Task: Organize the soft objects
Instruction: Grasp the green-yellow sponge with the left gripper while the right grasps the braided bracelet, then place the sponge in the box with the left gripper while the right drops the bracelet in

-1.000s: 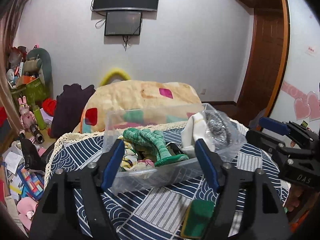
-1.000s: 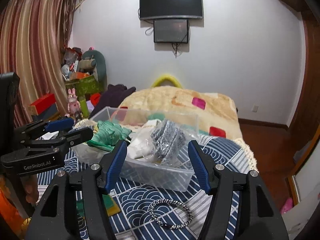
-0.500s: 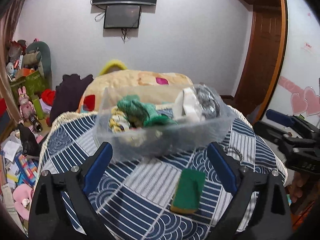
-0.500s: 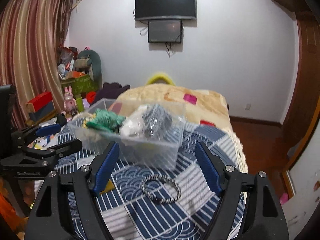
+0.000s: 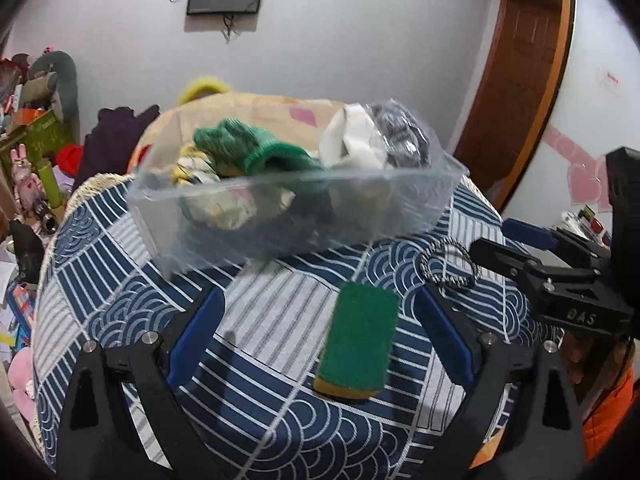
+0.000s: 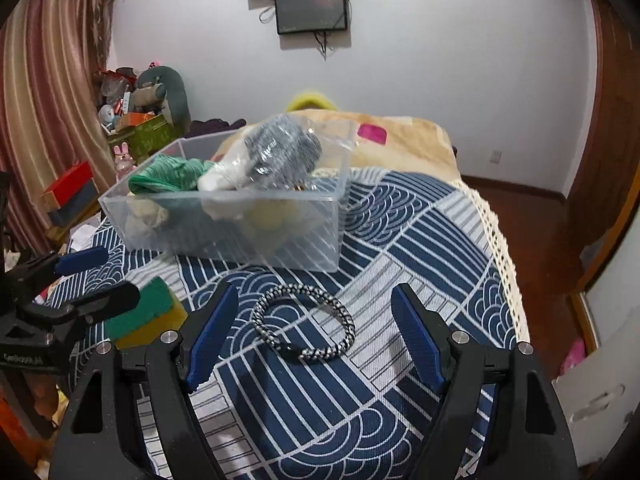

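A clear plastic bin stands on the blue patterned tablecloth, holding a green glove, a bagged grey and white cloth and other soft items. A green and yellow sponge lies in front of it, between the fingers of my open left gripper. A braided black and white bracelet lies between the fingers of my open right gripper. Both grippers are empty, low over the cloth.
The table has a lace edge at the right with floor below. A bed with a yellow blanket is behind. Toys and boxes are piled at the left by a curtain. A wooden door is at the right.
Both grippers have drawn back from the bin and tilted down. The sponge and bracelet now lie between their fingers. The jaws have opened wider.
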### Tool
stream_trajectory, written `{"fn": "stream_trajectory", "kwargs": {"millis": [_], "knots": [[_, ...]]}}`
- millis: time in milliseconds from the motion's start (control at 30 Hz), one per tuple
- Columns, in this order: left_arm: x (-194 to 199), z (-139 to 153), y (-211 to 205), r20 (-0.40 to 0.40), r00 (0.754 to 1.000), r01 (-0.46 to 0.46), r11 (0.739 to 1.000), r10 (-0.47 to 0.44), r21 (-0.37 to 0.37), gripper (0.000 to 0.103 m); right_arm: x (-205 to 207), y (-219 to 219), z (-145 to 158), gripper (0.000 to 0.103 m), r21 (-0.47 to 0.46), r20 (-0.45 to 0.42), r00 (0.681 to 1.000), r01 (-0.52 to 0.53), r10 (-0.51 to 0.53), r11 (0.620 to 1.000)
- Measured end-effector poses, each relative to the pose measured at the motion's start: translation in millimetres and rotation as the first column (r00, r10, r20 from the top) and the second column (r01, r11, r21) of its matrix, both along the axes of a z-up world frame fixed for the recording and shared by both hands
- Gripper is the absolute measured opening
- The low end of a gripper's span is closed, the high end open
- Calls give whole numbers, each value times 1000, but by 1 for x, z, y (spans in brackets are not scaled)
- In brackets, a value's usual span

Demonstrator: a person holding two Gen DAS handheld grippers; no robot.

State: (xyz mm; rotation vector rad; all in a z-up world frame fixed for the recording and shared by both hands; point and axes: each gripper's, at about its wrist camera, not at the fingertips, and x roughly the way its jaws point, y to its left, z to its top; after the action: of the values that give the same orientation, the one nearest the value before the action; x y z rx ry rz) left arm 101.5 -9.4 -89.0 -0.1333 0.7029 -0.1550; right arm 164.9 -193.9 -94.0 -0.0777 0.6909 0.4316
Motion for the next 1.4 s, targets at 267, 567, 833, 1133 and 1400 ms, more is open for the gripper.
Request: {"fn": "stream_trajectory", "kwargs": {"millis": [267,567,833,1133,1400], "knots": [[3,-16,-12,-36,999,33,999,-33,8,84,4,-1,-5,82,-3,-36,999,4,-4,1000],[5,-26,-19,-68,991,112,994,-113,-17,38,11,8,-11,82,-12,-77,997,-10,9,1000],[-2,-17,-17,-19,997,77,997,-76,24,36,23,22,-22,82,-59,-123,992,-11,4,998],[-5,-15,-3,-23,998,50,999,-50,-5,36,14,28,-23,43,-106,-60,998,-1,-6,994],[-14,-6,5,7,1000,21,1000,-21,-6,36,11,17,-17,13,-70,-51,999,-9,5,998]]}}
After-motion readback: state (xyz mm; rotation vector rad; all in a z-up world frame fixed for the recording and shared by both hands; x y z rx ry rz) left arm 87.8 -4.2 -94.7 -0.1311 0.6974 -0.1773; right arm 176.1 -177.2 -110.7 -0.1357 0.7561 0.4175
